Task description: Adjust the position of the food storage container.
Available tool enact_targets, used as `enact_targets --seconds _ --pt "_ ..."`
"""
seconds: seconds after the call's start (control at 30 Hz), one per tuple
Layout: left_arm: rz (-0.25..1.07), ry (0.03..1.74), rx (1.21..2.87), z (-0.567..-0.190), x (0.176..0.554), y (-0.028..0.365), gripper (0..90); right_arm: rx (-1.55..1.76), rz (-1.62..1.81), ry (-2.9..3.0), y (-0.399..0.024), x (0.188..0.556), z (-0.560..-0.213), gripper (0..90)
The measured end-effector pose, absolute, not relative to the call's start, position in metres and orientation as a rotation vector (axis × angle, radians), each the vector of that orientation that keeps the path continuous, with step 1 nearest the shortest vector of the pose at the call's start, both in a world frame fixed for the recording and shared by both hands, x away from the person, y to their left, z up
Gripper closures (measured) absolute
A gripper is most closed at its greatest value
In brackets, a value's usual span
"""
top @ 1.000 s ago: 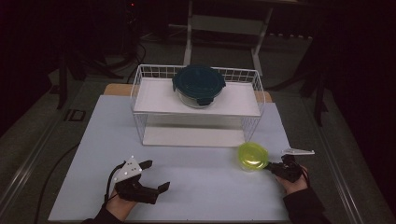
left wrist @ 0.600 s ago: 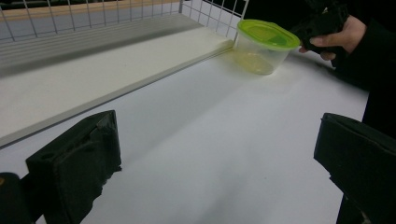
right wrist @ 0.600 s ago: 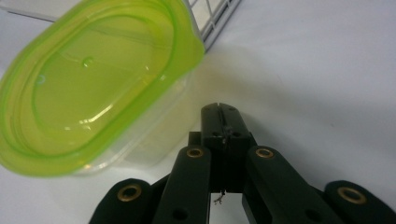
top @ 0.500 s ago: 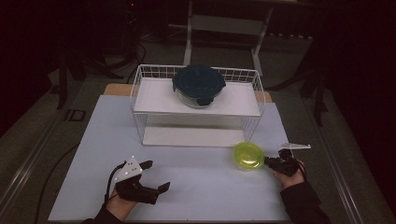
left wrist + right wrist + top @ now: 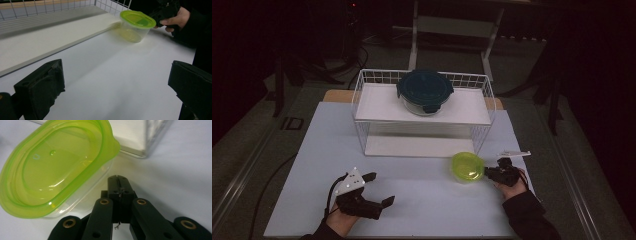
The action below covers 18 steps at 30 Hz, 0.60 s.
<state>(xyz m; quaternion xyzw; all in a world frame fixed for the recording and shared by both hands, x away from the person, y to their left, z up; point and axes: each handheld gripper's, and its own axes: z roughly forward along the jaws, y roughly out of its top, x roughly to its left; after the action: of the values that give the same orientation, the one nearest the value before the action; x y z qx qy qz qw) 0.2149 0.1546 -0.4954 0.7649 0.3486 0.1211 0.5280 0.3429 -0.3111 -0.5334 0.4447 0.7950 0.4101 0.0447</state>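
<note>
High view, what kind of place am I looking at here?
Probably a lab or studio rig for recording manipulation, not a home kitchen: a white table in a dark room, a wire shelf rack, and hand-held grippers, left and right.

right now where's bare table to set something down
Bare: the wide middle between the left gripper and the green-lidded container, and the strip left of the wire rack. Crowded: front right, where the right gripper meets the container.

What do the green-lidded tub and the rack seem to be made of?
Tub: clear plastic, apparently; the table shows through its wall. Its lid: glossy translucent green plastic with bright highlights. Rack: thin white wire grid, probably coated metal, holding flat matte white shelves.
</note>
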Motion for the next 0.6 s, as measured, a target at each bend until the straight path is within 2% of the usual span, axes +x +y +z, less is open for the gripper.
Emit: enact_targets --seconds 0.6 --pt "0.288 0.83 1.823 -0.495 0.214 0.155 0.1 1.225 1.287 2.572 -0.25 0.35 -0.535 90.0"
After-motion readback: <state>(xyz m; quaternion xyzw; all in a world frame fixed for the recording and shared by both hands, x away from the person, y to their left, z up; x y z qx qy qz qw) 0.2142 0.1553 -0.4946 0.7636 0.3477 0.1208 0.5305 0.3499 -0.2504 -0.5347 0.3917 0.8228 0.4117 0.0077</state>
